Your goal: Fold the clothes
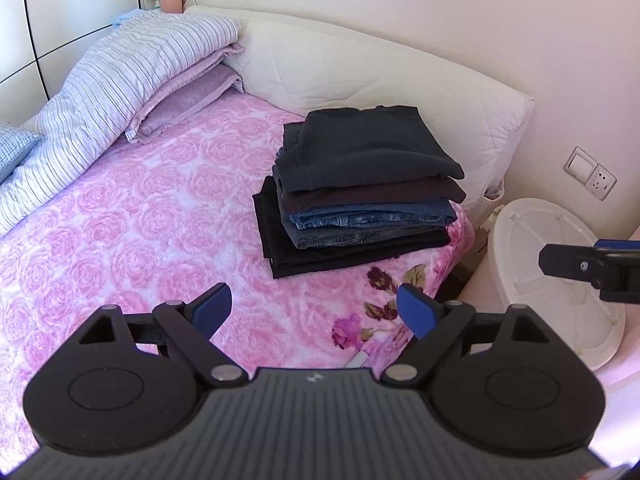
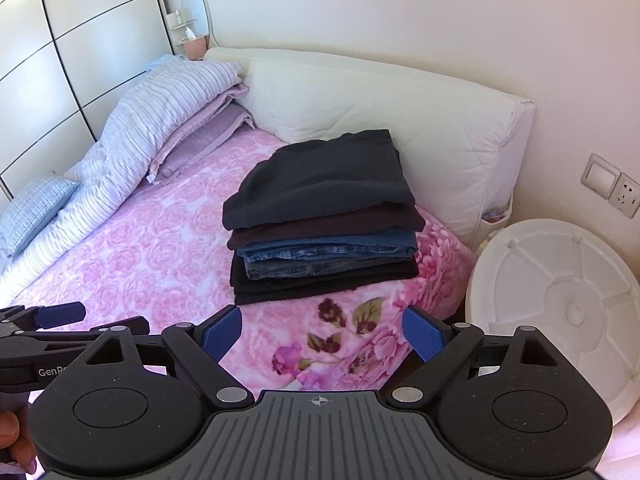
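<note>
1. Currently both grippers hang released over the near part of the bed (image 1: 120,216), nothing between the fingers: left gripper (image 1: 314,306) and right gripper (image 2: 322,330) both spread wide.
2. Task items: stack of folded clothes (image 1: 360,196) sits near the bed's far right corner, just in front of the white cushion (image 1: 380,68). Dark top (image 2: 320,180) uppermost, jeans (image 2: 332,254) mid-stack, black piece at the bottom.
3. No loose garment visible in either view, so folding looks done or nearly done; judgement only.
4. If the step is tidying the stack: come in low from the near side, one gripper per near corner, press and square the edges rather than pinching.
5. Bottom black layer juts out on the left; nudge that in first.
6. Risk: top layer is soft and overhangs right; a high pinch likely drags it off toward the white round tub (image 2: 560,304) beside the bed.
7. Keep the grippers apart; they sit close side by side.
</note>
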### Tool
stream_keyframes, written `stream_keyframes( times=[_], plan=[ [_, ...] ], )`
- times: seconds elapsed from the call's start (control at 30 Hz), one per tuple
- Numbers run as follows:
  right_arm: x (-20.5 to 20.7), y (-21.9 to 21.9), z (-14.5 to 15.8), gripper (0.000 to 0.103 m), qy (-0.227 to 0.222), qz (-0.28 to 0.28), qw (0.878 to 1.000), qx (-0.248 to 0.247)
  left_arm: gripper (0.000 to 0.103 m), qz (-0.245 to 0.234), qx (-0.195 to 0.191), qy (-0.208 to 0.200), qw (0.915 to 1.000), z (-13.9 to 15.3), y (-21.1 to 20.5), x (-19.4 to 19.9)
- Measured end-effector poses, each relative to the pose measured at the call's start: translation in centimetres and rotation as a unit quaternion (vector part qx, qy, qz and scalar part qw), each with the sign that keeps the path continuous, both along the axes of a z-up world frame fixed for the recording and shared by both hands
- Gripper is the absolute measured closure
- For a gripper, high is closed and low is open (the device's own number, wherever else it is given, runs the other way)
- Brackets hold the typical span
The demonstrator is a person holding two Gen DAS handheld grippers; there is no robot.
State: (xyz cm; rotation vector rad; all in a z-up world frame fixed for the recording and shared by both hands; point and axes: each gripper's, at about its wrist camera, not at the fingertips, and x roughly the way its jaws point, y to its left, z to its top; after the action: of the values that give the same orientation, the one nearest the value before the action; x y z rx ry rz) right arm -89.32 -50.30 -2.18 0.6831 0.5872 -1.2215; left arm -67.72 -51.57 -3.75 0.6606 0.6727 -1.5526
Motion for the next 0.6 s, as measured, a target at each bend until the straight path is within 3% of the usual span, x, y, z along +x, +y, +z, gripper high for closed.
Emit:
stream_keyframes(
  times=[0.6],
  plan=[
    [0.39, 0.49, 0.09, 0.013, 0.008, 0.014, 1.000, 0.001, 0.016, -0.004, -0.004, -0.003, 1.0000, 0.45, 0.77, -0.51]
  ],
)
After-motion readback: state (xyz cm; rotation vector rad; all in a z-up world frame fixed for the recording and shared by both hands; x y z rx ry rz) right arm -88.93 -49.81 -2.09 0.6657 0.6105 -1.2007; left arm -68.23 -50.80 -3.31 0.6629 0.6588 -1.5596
